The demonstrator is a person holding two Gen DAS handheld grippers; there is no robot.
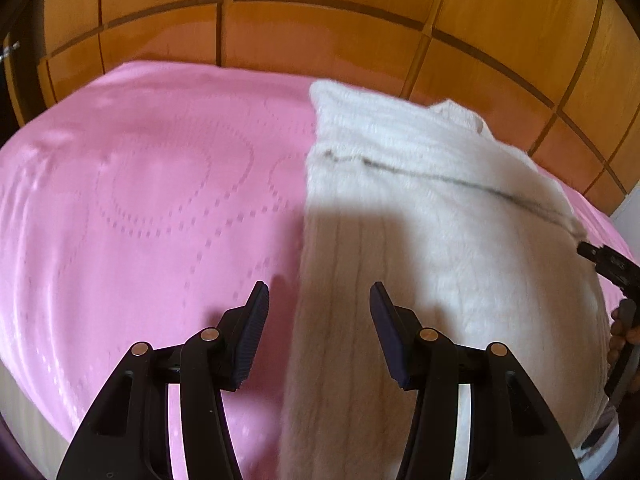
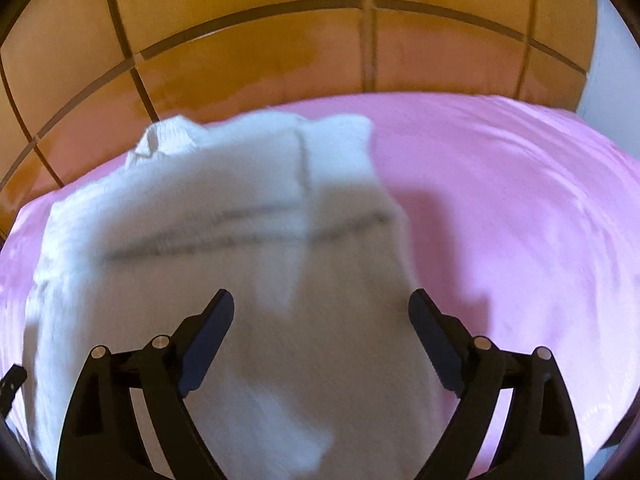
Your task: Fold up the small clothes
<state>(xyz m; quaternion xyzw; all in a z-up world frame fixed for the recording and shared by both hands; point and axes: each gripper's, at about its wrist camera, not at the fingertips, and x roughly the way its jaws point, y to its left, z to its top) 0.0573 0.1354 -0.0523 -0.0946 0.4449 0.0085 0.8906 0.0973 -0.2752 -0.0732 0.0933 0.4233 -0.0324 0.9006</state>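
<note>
— Behind: glossy orange wood-panelled headboard; below, pink embossed bedspread.
— Step? Between folds, probably. White fuzzy knitted garment lying flat ahead of and under both tools.
— Left gripper: spread, straddling the garment's edge, pinching nothing. Right gripper: spread wide, empty.
— Next: lower, pinch an edge, carry it across.

You are facing wide bare pink bedsheet lying open to the left of the white knitted sweater, more bare sheet stretching to its right in the right wrist view, wooden panelled headboard closing off the far edge.
</note>
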